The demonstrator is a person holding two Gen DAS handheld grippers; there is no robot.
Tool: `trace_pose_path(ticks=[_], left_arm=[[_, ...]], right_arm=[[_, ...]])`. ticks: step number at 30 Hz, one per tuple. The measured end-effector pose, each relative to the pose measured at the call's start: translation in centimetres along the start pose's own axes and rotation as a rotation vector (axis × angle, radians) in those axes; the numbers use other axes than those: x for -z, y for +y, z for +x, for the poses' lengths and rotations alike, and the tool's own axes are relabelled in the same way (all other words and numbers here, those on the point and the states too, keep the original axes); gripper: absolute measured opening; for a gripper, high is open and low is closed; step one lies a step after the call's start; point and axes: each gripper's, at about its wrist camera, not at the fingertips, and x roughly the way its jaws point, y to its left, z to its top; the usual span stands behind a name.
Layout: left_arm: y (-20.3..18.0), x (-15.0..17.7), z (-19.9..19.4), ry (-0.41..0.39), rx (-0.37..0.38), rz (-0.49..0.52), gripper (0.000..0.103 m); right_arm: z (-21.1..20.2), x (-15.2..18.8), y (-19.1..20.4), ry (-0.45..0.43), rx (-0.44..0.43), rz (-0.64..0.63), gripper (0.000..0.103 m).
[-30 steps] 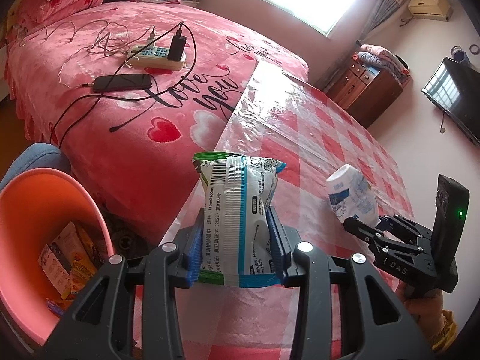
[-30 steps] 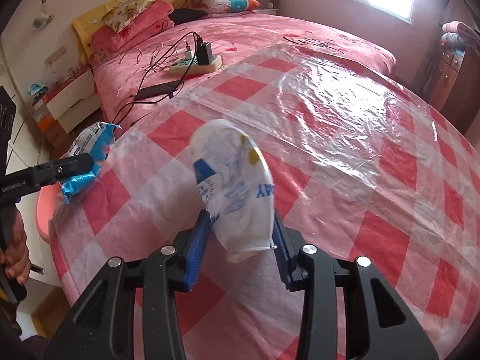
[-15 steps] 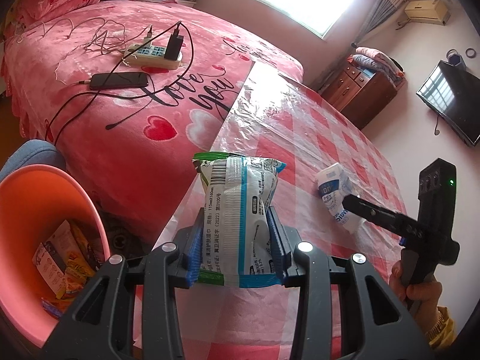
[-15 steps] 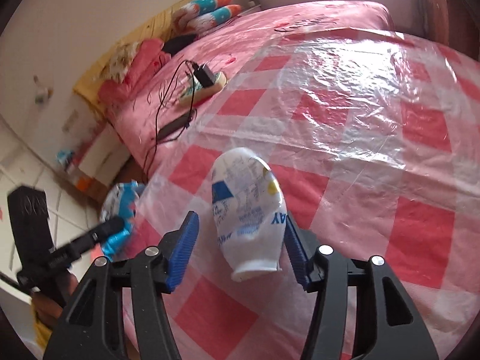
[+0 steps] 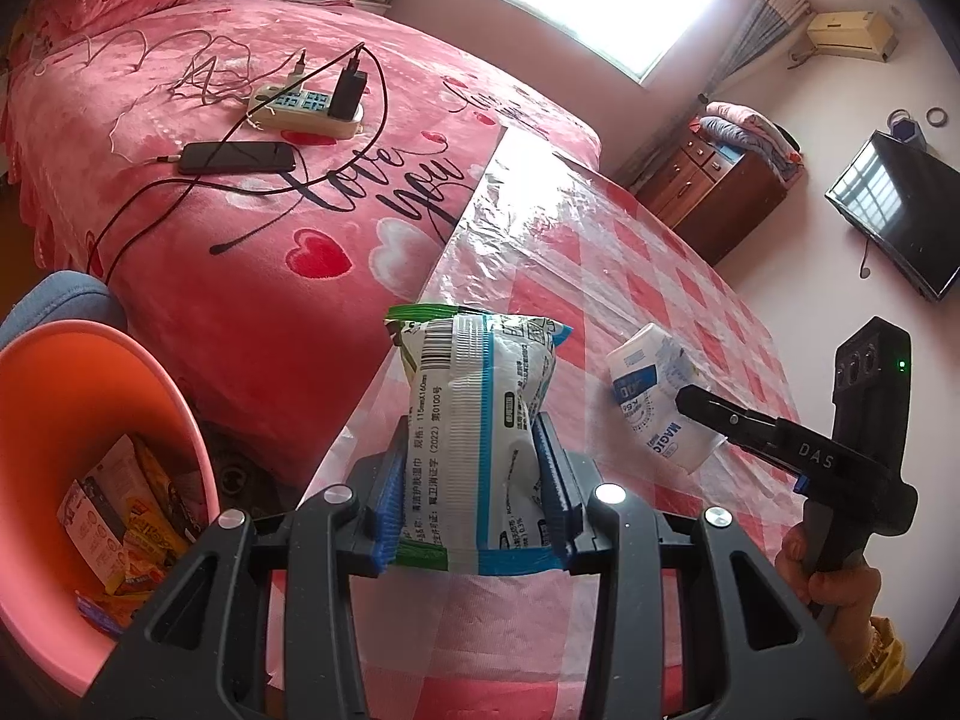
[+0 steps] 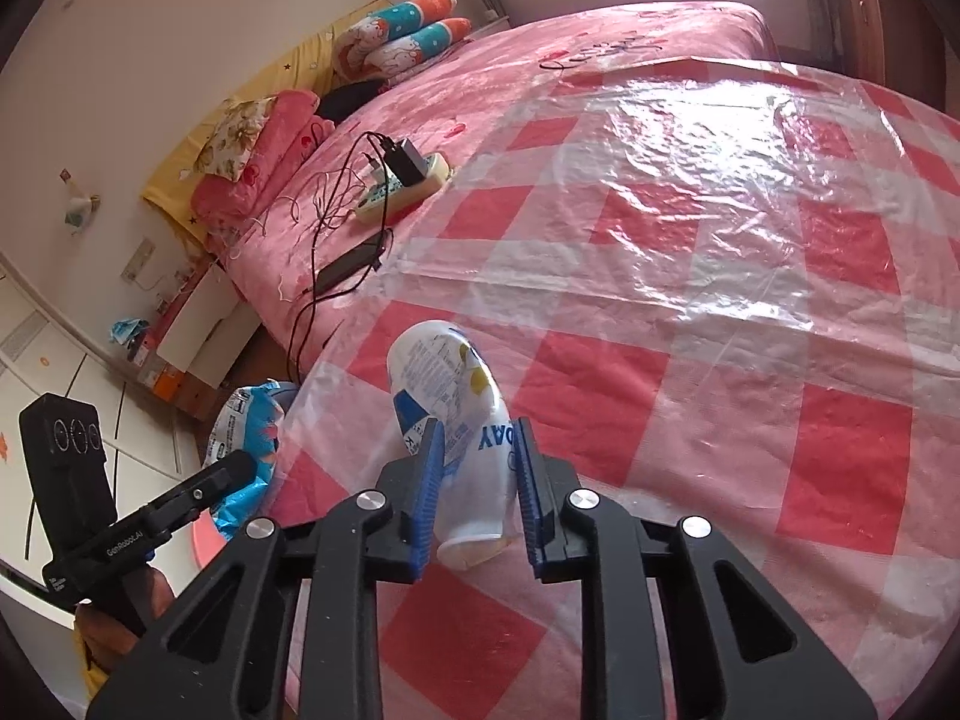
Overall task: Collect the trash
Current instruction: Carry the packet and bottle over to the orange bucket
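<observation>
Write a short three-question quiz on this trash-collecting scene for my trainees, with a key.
1. True or false: the left gripper holds nothing.
2. What does the right gripper clamp? A) phone B) white cup C) charger
3. Fill in: the trash already collected lies in the orange ____.

Key: 1 false, it is shut on a packet. 2 B; its fingers have just been closing on the cup. 3 bin.

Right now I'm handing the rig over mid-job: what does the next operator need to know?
Left gripper: shut on the blue-and-green packet, beside the orange bin.
Right gripper: jaws have just closed on the crumpled white cup over the checked table.
Done: some wrappers already lie in the bin.
Left: drop both pieces in the bin.
</observation>
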Motion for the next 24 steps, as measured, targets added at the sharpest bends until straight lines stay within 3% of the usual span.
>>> trace_pose_path(ticks=[6, 11, 18, 24], left_arm=[[0.5, -0.1, -0.9, -0.023, 0.006, -0.012, 0.040], [1.5, -0.4, -2.8, -0.064, -0.013, -0.024, 0.040], [5.5, -0.2, -6.9, -0.131, -0.124, -0.077, 0.040], [10.3, 1.2, -8.6, -0.146, -0.241, -0.169, 0.040]], right_arm=[[-0.4, -0.8, 1.9, -0.014, -0.029, -0.012, 0.024], [0.2, -1.7, 5.2, 0.000, -0.106, -0.040, 0.024], [3.3, -2.1, 11.8, 0.067, -0.237, -0.108, 0.024], [7.1, -0.3, 17.8, 0.153, -0.318, -0.198, 0.024]])
